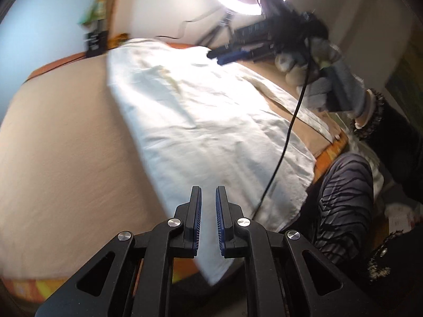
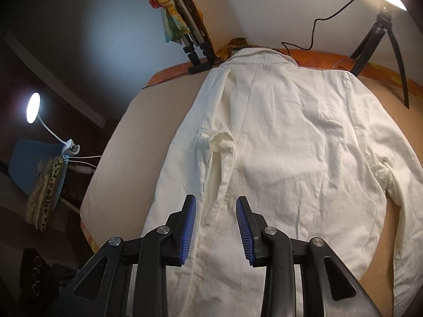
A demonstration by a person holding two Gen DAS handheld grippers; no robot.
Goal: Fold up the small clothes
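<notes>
- Right gripper (image 2: 216, 228), jaws parted, hovers above the white shirt (image 2: 290, 137) at the counter's (image 2: 127, 137) near edge.
- Left gripper (image 1: 208, 219), narrowly parted, holds nothing.
- Risk: pinching one layer only would skew the fold.

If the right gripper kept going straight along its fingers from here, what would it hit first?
Most likely the white shirt. The right gripper is open, and the folded-in sleeve lies directly ahead between its fingers. Its height above the fabric is unclear, so it might skim further up the shirt's back instead.
</notes>
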